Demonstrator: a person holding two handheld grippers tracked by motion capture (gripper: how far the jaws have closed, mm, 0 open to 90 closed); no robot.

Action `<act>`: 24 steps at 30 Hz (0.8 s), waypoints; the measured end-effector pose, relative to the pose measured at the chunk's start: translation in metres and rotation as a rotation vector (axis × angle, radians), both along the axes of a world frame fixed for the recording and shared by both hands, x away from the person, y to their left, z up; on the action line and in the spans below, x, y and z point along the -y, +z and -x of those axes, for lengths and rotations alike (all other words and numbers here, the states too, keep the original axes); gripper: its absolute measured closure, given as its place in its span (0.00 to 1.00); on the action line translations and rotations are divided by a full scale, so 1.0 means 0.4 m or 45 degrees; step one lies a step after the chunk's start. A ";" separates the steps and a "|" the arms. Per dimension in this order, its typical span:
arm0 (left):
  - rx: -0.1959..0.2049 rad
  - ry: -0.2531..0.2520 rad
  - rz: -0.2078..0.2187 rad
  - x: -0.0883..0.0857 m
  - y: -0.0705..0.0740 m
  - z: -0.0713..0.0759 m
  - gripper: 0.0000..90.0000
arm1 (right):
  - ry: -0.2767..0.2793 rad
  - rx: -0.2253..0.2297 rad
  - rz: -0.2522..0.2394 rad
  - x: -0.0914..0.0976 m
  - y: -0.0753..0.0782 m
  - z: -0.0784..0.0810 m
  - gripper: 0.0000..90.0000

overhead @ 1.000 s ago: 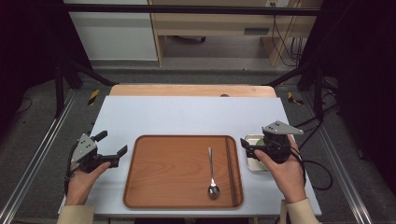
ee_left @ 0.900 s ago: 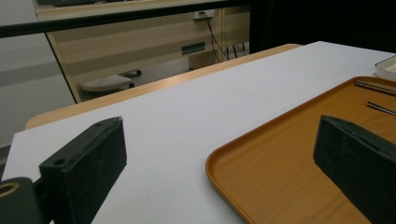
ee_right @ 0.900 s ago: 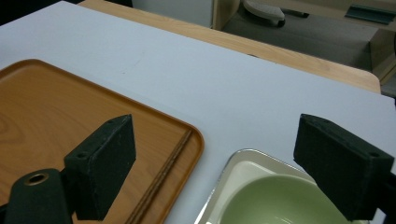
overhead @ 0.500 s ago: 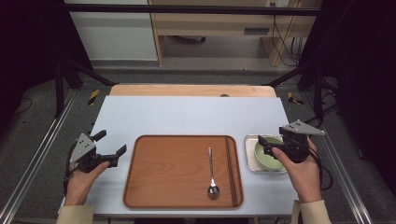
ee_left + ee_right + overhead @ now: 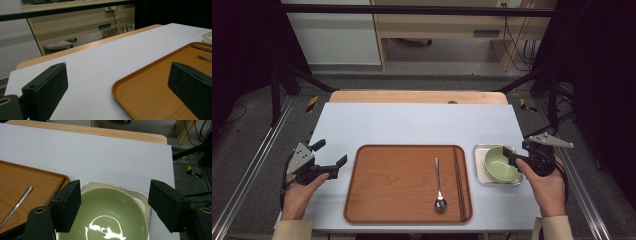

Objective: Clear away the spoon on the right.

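Pale green round ceramic bowl (image 5: 501,165) sits in a shallow square metal dish (image 5: 479,172), just right of the brown wooden tray (image 5: 402,200). Right gripper (image 5: 113,206) hovers at the bowl's near edge, jaws closing yet unclamped, nothing grasped. Left gripper (image 5: 328,158), jaws apart, rests left of the tray, which bears a steel spoon (image 5: 438,185) and chopsticks (image 5: 458,182).

Left gripper (image 5: 120,92) hovered low over the white table (image 5: 100,62), its two black jaws standing wide apart with nothing between them. Right-hand jaw sat above the orange tray (image 5: 150,92). Chopsticks (image 5: 201,47) and a spoon handle (image 5: 205,58) lay on the tray's far side.
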State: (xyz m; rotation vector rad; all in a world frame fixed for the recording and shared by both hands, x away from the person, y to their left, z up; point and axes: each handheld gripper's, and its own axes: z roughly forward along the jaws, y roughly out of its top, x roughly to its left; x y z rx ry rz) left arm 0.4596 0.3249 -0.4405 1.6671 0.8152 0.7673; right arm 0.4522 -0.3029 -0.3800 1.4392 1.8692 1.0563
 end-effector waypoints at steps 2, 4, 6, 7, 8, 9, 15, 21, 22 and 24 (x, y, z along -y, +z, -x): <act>0.001 0.001 0.000 -0.001 0.000 0.000 0.03 | -0.013 -0.002 -0.013 0.009 -0.004 0.000 0.29; 0.001 0.002 0.000 -0.002 0.001 0.001 0.03 | -0.019 -0.004 -0.016 0.016 -0.007 0.000 0.29; 0.004 0.003 0.003 -0.002 0.002 0.001 0.03 | -0.036 -0.009 -0.016 0.026 -0.012 0.000 0.29; 0.004 0.003 0.002 -0.002 0.002 0.001 0.03 | -0.044 -0.013 -0.021 0.030 -0.015 0.000 0.28; 0.006 0.003 0.002 -0.001 0.002 0.002 0.03 | -0.053 -0.017 -0.021 0.035 -0.018 0.000 0.27; 0.006 0.003 0.002 -0.002 0.002 0.002 0.03 | -0.063 -0.020 -0.025 0.040 -0.021 0.000 0.26; 0.008 0.005 0.003 -0.004 0.004 0.002 0.03 | -0.093 -0.027 -0.043 0.065 -0.036 -0.001 0.27; 0.005 0.001 0.001 -0.001 0.003 0.002 0.03 | -0.122 -0.061 -0.090 0.087 -0.056 -0.002 0.30; 0.005 0.000 0.001 -0.001 0.003 0.002 0.03 | -0.122 -0.069 -0.090 0.091 -0.060 -0.002 0.31; 0.006 -0.002 -0.001 0.000 0.003 0.002 0.03 | -0.128 -0.077 -0.105 0.097 -0.067 -0.003 0.32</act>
